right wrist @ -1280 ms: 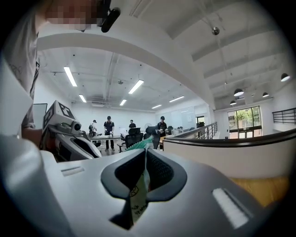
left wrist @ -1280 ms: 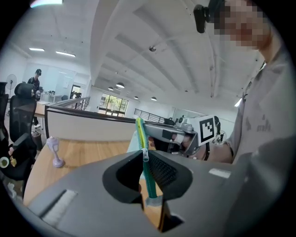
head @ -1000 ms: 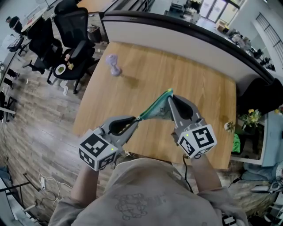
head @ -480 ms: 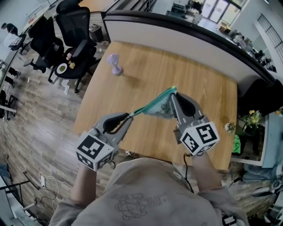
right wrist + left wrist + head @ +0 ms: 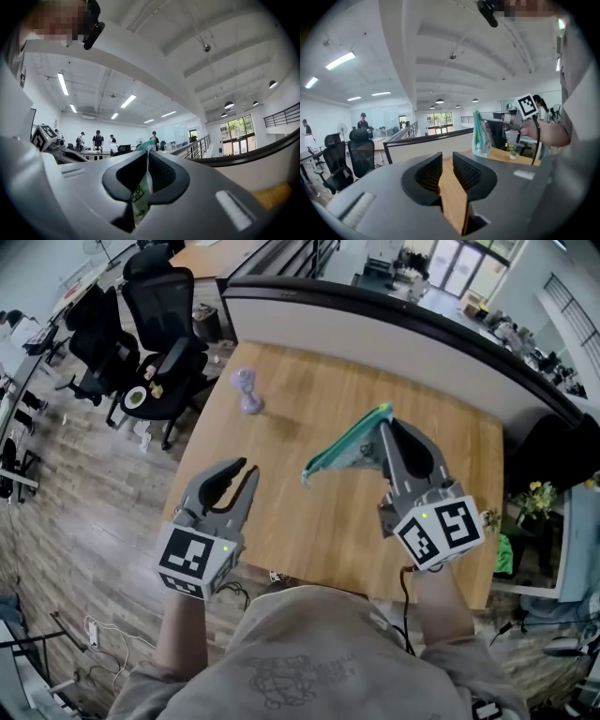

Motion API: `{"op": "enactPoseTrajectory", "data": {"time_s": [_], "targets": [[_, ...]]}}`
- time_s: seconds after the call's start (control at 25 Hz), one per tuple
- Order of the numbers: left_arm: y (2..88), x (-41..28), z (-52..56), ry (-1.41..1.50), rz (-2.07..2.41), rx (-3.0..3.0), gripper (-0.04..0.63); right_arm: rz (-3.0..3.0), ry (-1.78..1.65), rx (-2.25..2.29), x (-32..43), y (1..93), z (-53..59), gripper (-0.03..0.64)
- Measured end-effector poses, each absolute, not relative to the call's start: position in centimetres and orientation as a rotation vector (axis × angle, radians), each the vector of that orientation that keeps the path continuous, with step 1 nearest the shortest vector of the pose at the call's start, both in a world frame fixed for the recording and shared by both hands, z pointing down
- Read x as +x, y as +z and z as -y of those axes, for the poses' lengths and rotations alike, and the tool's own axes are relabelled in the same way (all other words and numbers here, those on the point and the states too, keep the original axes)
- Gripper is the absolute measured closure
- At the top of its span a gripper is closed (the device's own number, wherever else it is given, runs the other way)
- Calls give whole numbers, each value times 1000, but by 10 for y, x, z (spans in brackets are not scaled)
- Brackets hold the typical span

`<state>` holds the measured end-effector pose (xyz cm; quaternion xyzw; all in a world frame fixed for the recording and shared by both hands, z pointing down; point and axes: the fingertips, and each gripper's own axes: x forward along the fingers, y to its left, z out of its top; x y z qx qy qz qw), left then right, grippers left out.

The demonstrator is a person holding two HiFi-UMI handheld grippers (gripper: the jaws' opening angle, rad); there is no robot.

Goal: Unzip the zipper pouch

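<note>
The right tongs point(image 5: 386, 434) are clamped on one corner of the teal zipper pouch point(image 5: 347, 452). The pouch hangs in the air above the worktop point(image 5: 309, 521), its free end trailing to the left. The left tongs point(image 5: 246, 469) have just been opening and stand apart with nothing between them, clear of the pouch. If the zipper is not fully run, I judge the pull should be re-taken squarely and drawn along the teeth against a firm right clamp. A purple dumbbell-like object point(image 5: 247, 390) lies well apart, and nothing obstructs.
</note>
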<state>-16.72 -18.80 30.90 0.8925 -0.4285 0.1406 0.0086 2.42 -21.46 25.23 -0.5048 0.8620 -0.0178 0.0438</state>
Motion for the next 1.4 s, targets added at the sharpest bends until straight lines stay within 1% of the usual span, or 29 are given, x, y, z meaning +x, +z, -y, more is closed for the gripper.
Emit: {"op": "enactPoseTrajectory", "data": {"time_s": [0.12, 0.24, 0.32, 0.4, 0.72, 0.96, 1.2, 1.4], "targets": [[284, -181, 200, 380, 1540, 2792, 526, -2586, 15, -1561, 27, 231, 211, 595], [261, -195, 203, 395, 1777, 2778, 526, -2558, 170, -1603, 27, 211, 200, 595], [252, -197, 202, 392, 1836, 2788, 529, -2553, 243, -1621, 27, 202, 194, 595], [248, -196, 201, 376, 1836, 2794, 534, -2552, 264, -1626, 28, 197, 189, 595], [251, -194, 196, 339, 1790, 2790, 597, -2595, 219, -1610, 30, 209, 172, 594], [281, -193, 188, 389, 1722, 2765, 597, -2653, 122, -1611, 30, 241, 164, 594], [309, -185, 171, 297, 1599, 2707, 597, -2730, 64, -1639, 24, 274, 156, 594], [320, -182, 165, 414, 1602, 2690, 597, -2740, 45, -1624, 24, 277, 158, 594]]}}
